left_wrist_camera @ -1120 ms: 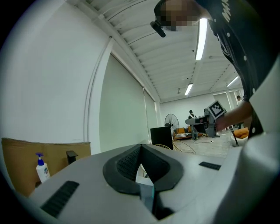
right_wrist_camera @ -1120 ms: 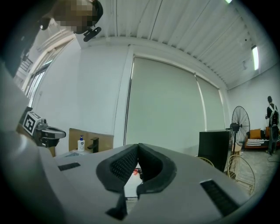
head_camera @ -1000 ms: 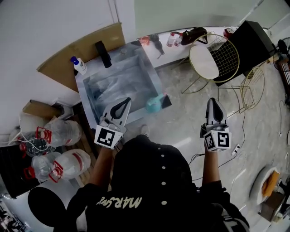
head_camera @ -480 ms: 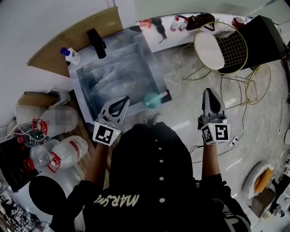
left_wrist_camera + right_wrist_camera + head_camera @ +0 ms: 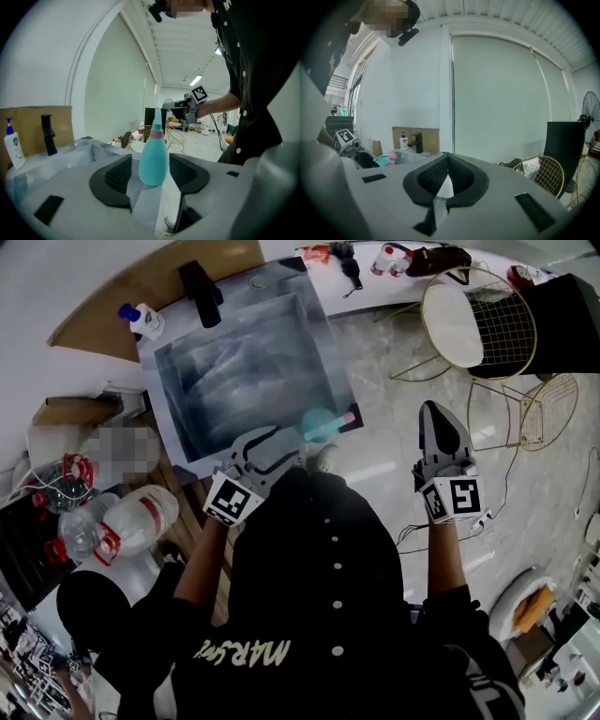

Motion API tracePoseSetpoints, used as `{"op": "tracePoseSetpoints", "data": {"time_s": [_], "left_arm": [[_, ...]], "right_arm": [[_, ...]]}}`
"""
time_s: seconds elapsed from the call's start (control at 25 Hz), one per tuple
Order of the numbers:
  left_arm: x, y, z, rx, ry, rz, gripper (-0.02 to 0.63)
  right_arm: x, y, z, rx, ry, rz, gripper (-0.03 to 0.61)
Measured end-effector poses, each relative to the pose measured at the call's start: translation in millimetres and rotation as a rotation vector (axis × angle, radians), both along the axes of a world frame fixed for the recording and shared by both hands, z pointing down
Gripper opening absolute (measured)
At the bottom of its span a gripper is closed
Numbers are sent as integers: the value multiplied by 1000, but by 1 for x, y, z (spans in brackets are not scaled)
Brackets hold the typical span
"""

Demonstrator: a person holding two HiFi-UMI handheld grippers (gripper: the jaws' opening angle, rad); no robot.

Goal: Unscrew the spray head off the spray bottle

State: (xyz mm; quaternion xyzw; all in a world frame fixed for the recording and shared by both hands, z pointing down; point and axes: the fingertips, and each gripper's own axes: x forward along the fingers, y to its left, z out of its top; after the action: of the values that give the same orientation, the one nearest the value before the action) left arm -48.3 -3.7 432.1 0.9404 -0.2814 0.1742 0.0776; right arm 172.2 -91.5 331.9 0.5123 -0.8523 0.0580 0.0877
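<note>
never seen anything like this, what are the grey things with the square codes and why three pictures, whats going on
There is no robot here. A person holds a hand-worked gripper in each hand, and the marker cubes are part of the grippers. The top-down picture comes from a camera on the person's head. The other two come from cameras riding on each gripper, looking along its fingers. Below is a metal sink with a black faucet and a soap bottle. A teal spray bottle with a pink collar stands on the sink's near edge. The left gripper has just been opening and frames that bottle without pressing on it. The right gripper is shut and empty, out over the floor.
</note>
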Motion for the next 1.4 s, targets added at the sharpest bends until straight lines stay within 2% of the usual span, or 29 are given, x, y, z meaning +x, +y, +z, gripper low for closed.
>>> {"op": "tracePoseSetpoints", "data": {"time_s": [0.04, 0.12, 0.36, 0.6, 0.84, 1.12, 1.4], "left_arm": [[5, 0, 7, 5, -15, 26, 290], [15, 0, 20, 14, -33, 67, 338], [42, -14, 53, -6, -38, 124, 382], [61, -24, 72, -19, -48, 125, 399], [79, -29, 82, 5, -57, 161, 403], [83, -34, 88, 9, -56, 165, 402], [81, -35, 89, 0, -60, 171, 402]], "right_arm": [[-2, -1, 5, -10, 1, -4, 14], [-8, -1, 14, -34, 6, -15, 14], [-25, 3, 36, -75, 24, -53, 14], [-28, 10, 44, -95, 22, -77, 14], [-37, 10, 57, -110, 10, -104, 14], [-58, 13, 64, -112, 7, -188, 14], [-74, 15, 40, -97, -50, -278, 16]]}}
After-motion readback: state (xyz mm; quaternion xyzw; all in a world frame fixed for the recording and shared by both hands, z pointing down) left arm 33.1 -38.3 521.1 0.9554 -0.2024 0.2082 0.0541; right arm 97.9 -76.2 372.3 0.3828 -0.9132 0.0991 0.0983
